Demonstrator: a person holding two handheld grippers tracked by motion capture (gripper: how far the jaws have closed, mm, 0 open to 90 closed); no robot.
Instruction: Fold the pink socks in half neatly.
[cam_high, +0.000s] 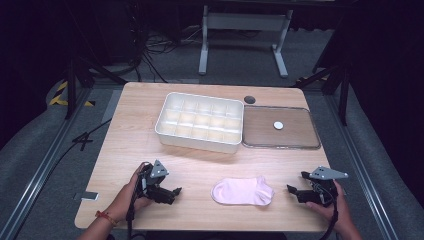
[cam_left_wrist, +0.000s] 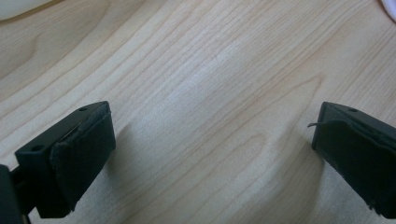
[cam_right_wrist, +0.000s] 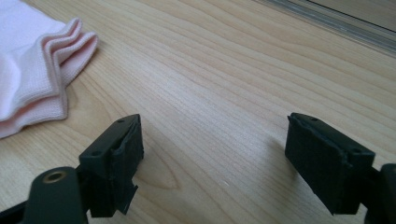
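Between the two released tongs, left tongs (cam_high: 172, 192) and right tongs (cam_high: 294, 191), lies the pink sock (cam_high: 243, 191) on the near tabletop (cam_high: 135, 145); best pinch opposite ends low and together.

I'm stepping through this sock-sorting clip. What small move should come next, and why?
Probably bring the right tool in toward the pink sock. The sock lies flat on the table between both tools, untouched; the right tool's jaws stand open, facing the sock's cuff, and the compartment box behind is empty.
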